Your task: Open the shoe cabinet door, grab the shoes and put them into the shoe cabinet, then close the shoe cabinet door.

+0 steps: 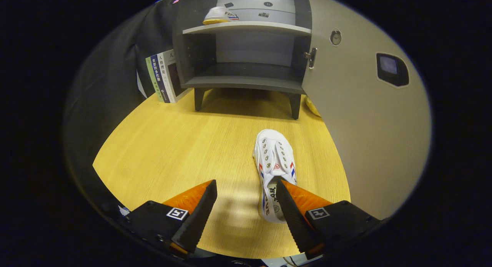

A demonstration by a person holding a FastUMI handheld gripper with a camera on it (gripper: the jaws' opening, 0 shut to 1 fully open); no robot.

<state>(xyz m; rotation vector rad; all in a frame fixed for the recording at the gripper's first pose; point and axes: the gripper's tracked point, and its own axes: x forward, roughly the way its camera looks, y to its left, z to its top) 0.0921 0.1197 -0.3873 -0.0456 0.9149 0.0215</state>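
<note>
Tool [246, 188] spread wide, fingers well apart, gripping nothing; bare desk [173, 151] shows between the tips; one finger [292, 209] overlaps the heel end of the near shoe [273, 163], contact there cannot be told.

Landmark: shoe cabinet [246, 55], standing on short legs at the far side of the desk; its door [361, 117] swung open to one side, latch at the door edge.

Count: two white shoes; the near shoe lies on the desk in front of the cabinet, toe toward it; the second shoe [220, 15] sits on the cabinet's upper shelf; lower shelf bare. Several books [163, 76] stand upright just beside the cabinet, opposite the door side.
</note>
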